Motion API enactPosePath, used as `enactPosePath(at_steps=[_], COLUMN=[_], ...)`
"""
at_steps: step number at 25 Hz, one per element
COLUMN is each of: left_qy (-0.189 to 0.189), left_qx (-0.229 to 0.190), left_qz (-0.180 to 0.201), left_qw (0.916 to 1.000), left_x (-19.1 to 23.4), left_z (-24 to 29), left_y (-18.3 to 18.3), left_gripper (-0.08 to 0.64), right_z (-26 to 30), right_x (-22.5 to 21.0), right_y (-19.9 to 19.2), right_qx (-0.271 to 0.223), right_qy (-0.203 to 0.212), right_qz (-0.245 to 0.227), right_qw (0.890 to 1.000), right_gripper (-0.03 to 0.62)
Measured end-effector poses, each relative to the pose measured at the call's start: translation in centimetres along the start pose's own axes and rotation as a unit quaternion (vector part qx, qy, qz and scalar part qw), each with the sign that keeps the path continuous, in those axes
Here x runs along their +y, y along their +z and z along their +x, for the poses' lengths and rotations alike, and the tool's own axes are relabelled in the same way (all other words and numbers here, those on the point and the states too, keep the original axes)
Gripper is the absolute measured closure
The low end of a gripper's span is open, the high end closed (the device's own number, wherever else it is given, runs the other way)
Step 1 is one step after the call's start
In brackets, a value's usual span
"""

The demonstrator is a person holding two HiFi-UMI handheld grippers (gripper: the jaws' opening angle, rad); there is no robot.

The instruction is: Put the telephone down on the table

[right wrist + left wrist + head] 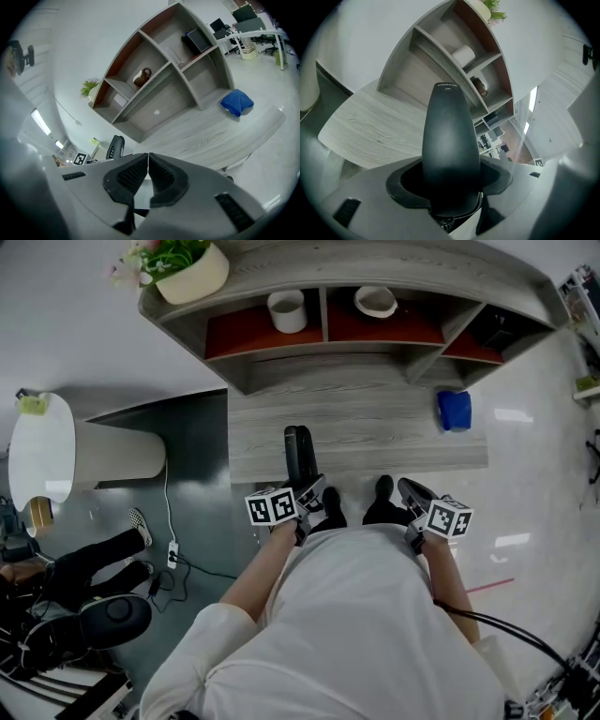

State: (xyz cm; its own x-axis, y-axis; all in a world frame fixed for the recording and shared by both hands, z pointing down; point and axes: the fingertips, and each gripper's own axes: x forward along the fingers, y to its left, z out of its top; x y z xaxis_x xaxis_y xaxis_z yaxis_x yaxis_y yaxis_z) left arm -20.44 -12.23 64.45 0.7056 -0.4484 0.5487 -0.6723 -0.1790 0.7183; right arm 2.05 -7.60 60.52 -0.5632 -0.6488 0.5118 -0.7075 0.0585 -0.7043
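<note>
My left gripper (312, 496) is shut on the lower end of a black telephone handset (300, 454). The handset reaches out over the near part of the grey wooden table (375, 442), close to its front edge. In the left gripper view the handset (450, 136) stands between the two jaws and points toward the shelf, with the table top (375, 126) below it. My right gripper (419, 495) hangs in front of the table's edge, to the right of the left one. Its pads (161, 174) are shut together with nothing between them. From that side the handset (116, 146) shows at the left.
A curved shelf unit (394, 268) at the table's back holds a white cup (288, 310), a bowl (376, 301) and a plant pot (190, 275). A blue cloth (454, 410) lies at the table's right end. On the left are a round white table (42, 451) and a seated person's legs (94, 559).
</note>
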Motion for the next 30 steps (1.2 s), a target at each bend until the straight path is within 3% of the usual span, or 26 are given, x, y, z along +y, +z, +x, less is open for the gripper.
enactPosePath(at_steps=[17, 30], left_qy=[0.027, 0.097], left_qx=[-0.021, -0.008], left_qz=[-0.064, -0.01], left_qw=[0.9973, 0.9952], left_x=[-3.1, -2.0], left_z=[9.3, 16.8], left_y=[2.0, 6.7], left_gripper=[0.261, 0.261], right_z=[-2.2, -1.9], right_x=[-7.0, -11.1], right_y=[8.1, 11.4], right_qx=[0.01, 0.048], right_qy=[0.016, 0.031], right_qz=[0.006, 0.005], right_qw=[1.0, 0.998], right_gripper=[0.575, 0.575])
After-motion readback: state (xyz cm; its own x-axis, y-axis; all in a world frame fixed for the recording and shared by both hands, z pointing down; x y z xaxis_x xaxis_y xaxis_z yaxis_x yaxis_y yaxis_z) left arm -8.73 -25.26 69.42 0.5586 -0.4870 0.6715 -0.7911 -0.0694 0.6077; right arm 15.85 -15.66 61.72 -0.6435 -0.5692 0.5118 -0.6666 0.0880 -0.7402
